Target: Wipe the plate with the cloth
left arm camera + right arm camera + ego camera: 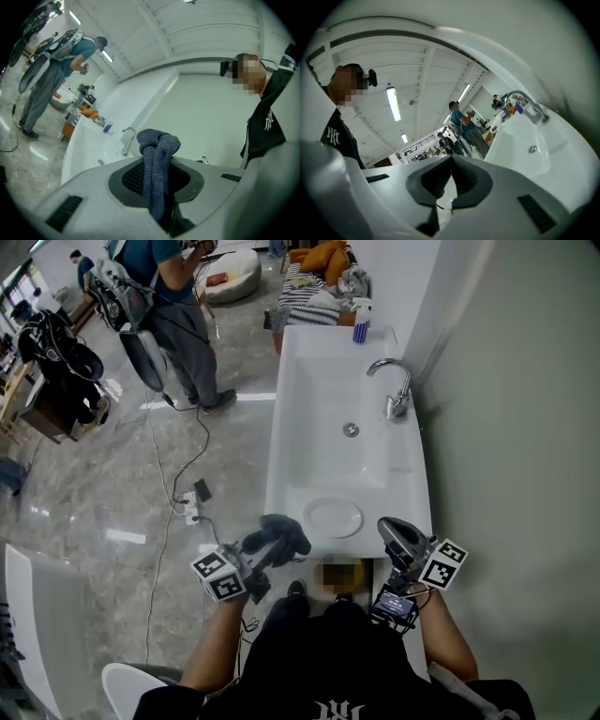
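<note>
Pinching the bunched dark-grey cloth [157, 145] between closed jaws, the left gripper [265, 551] hovered near the white plate [333, 517], which lay on the basin counter [412, 512] close to its front edge. The right gripper [398, 532] was clamped shut on nothing, so the unsteadied plate could likely skid off during wiping. The only print was a white monogram [332, 709] on the black shirt [309, 652], seemingly "NY".

White sink [319, 409], chrome faucet [398, 390], blue bottle [361, 324], bystander [178, 315].

Left tongs [279, 538] clamped, right tongs [392, 526] closed empty, both level.
</note>
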### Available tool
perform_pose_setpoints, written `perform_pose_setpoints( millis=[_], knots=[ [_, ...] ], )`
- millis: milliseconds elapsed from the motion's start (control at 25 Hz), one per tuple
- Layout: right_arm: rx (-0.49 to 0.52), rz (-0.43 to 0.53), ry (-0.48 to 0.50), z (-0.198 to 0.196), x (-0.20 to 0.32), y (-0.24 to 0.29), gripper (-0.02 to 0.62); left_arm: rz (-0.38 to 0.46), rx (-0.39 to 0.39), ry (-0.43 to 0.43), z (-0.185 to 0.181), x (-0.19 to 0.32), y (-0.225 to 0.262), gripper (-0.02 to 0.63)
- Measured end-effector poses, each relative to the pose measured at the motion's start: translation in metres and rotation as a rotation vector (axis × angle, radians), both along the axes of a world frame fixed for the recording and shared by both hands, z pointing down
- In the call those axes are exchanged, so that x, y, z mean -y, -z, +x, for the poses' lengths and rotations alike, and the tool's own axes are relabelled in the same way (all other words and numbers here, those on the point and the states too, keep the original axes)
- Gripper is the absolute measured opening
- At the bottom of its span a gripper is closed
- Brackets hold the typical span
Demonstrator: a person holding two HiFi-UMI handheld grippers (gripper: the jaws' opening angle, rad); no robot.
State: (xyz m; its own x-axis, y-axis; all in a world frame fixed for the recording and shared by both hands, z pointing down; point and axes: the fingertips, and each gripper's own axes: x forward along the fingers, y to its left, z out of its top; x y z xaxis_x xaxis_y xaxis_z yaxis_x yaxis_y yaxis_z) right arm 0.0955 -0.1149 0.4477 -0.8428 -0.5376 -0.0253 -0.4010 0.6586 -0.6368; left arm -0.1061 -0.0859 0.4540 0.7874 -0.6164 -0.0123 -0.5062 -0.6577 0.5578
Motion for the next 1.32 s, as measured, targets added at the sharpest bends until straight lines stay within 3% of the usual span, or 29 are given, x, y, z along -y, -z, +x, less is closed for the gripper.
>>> perform_pose_setpoints(
  millis=[120, 560, 1320],
  knots=[
    [-0.012, 0.052, 0.015, -0.009, -0.012, 0.017, 0.005, 0.013, -0.003, -0.010, 0.008, -0.005, 0.004, 0.063],
    [-0.017, 0.091, 0.049, -0.010, -0.031, 0.021, 0.003, 0.019, 0.000, -0.011, 0.016, -0.020, 0.009, 0.063],
    [-0.027, 0.104, 0.062, -0.003, -0.031, 0.022, 0.003, 0.019, -0.005, -0.017, 0.014, -0.026, 0.014, 0.063]
  ],
)
